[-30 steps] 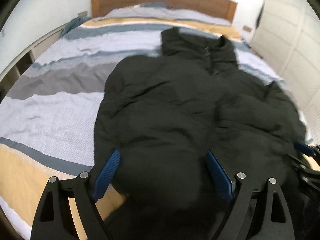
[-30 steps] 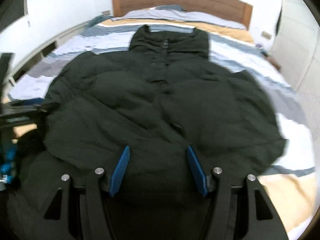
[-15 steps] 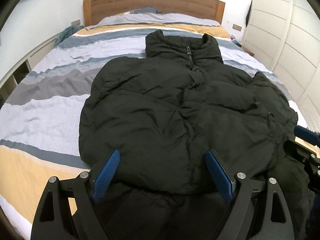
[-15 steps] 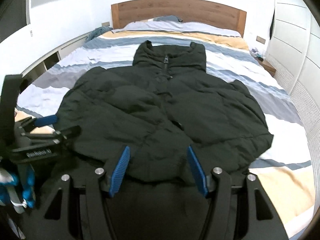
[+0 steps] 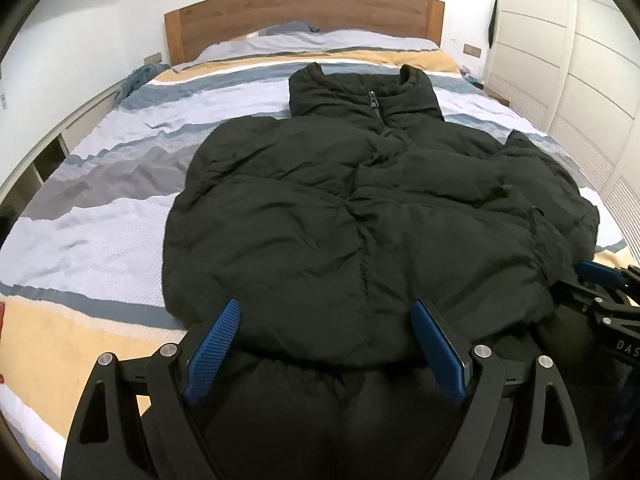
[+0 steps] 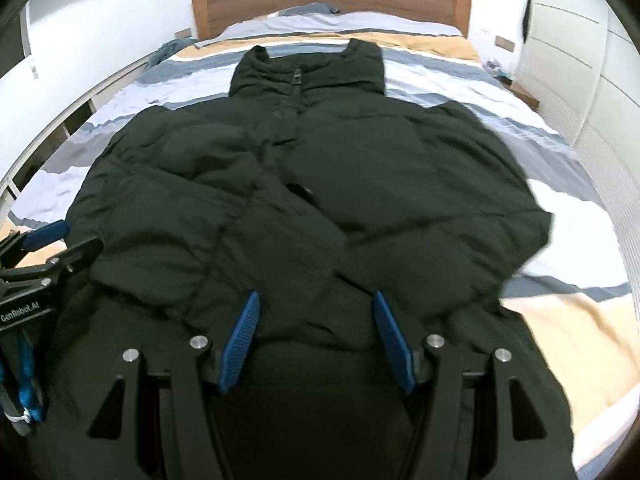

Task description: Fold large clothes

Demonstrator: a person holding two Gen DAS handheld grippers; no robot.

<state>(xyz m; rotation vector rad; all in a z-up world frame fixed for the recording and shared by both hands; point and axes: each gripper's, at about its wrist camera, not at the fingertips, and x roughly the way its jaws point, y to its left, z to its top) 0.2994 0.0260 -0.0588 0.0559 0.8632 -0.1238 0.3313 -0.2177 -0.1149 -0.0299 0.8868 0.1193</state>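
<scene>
- Clearly the job sits at its early stage: the black quilted puffer jacket (image 5: 360, 208) lies spread face-up on the striped bed cover of grey, white and mustard bands (image 5: 100, 216), collar toward the wooden headboard (image 5: 304, 8), zip closed, hem at the near edge of the bed.
- Neither sleeve looks folded in yet, to my eye (the jacket's right-hand side bunches into a heap near the bed edge), so the step in hand reads as lining up for the first fold.
- The left gripper (image 5: 326, 344) hovers over the hem with its blue-padded jaws spread wide; no cloth is pinched between them.
- The right gripper (image 6: 316, 340) hangs over the hem further along, its jaws parted about halfway and likewise empty, with fabric showing behind the gap but not clamped.
- Next, I judge, each gripper needs to drop onto a side edge or the hem, close on a good thickness of the padded fabric, and carry it over toward the zip line.
- Puffy filling will likely spring back, so a deep bite and a pressing-down afterwards seem called for.
</scene>
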